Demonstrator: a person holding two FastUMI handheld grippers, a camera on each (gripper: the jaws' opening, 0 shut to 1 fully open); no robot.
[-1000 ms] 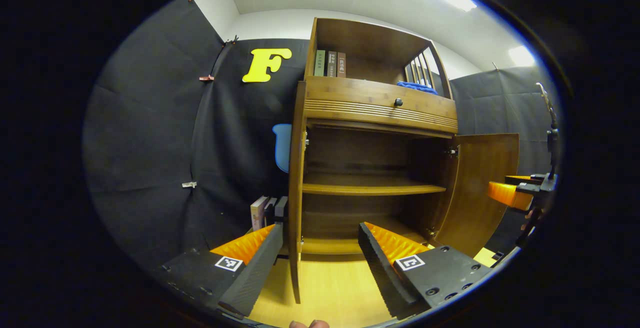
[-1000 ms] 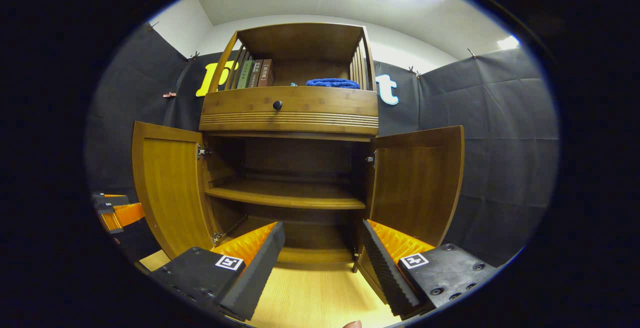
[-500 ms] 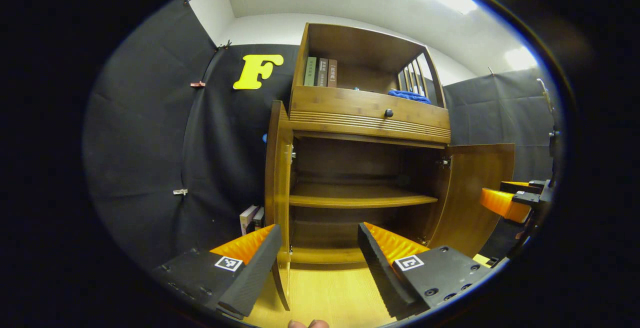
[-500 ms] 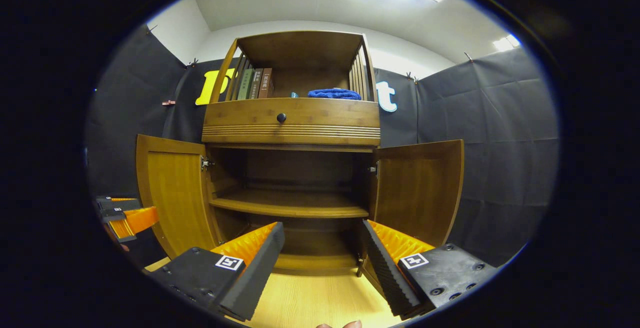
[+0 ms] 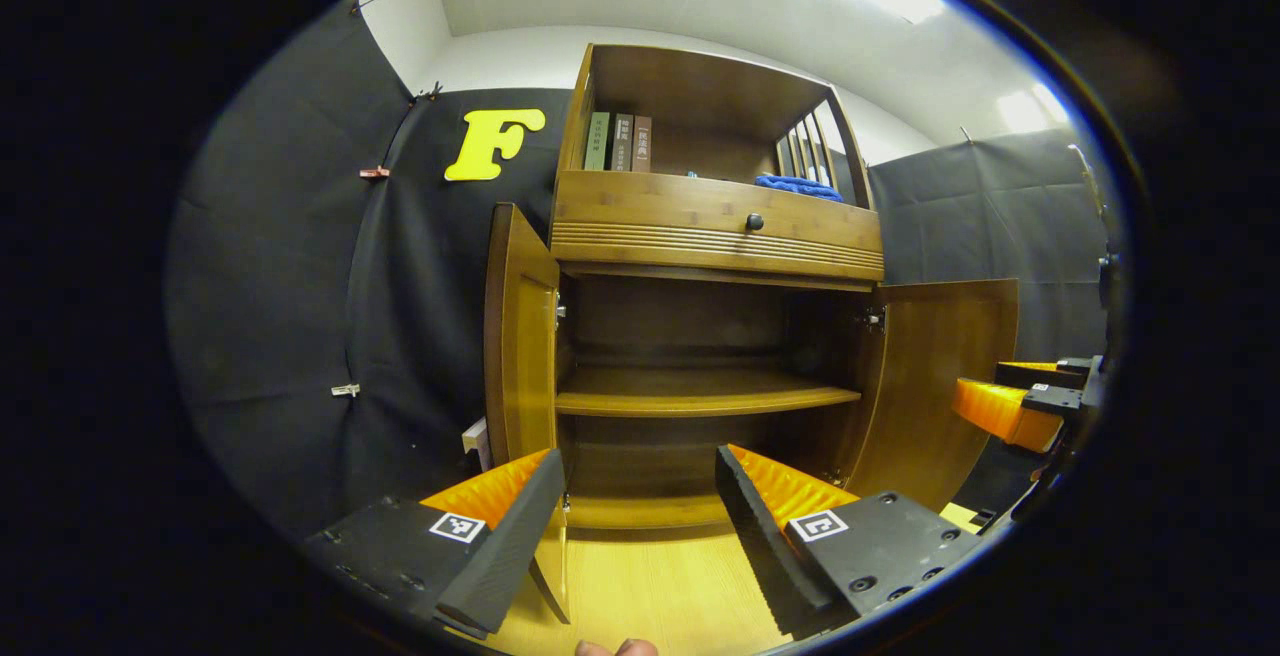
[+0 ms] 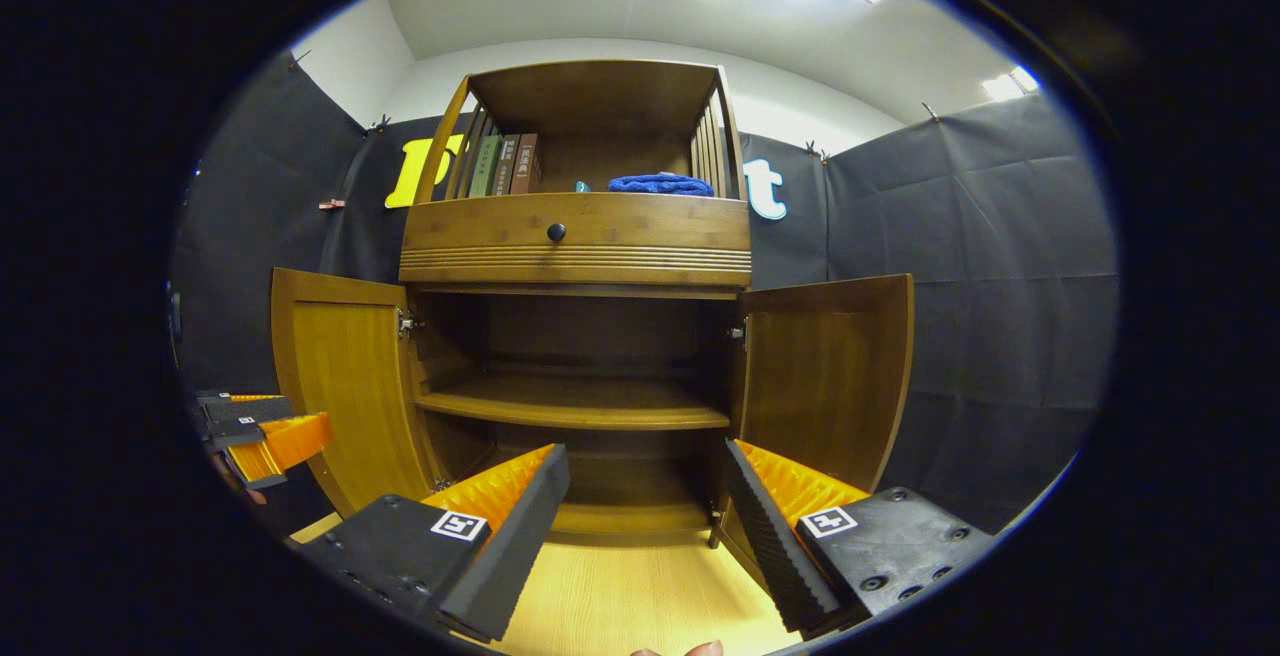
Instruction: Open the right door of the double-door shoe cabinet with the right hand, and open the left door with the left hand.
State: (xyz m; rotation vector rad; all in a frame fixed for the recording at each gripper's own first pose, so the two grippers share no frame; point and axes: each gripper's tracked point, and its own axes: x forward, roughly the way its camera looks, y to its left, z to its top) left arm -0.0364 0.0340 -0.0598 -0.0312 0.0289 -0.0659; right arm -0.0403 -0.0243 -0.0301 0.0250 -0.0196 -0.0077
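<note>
Both doors of the shoe cabinet [image 6: 575, 236] stand swung wide. The left door [image 6: 345, 376] and right door [image 6: 830, 376] flank the right gripper [image 6: 640, 511]. It and the left gripper [image 5: 635, 511] hang back, fingers spread, grasping nothing.

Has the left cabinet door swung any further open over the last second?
Cannot tell. In the right gripper view the left door keeps its angle to the shelf; the left gripper view's camera itself moved.
</note>
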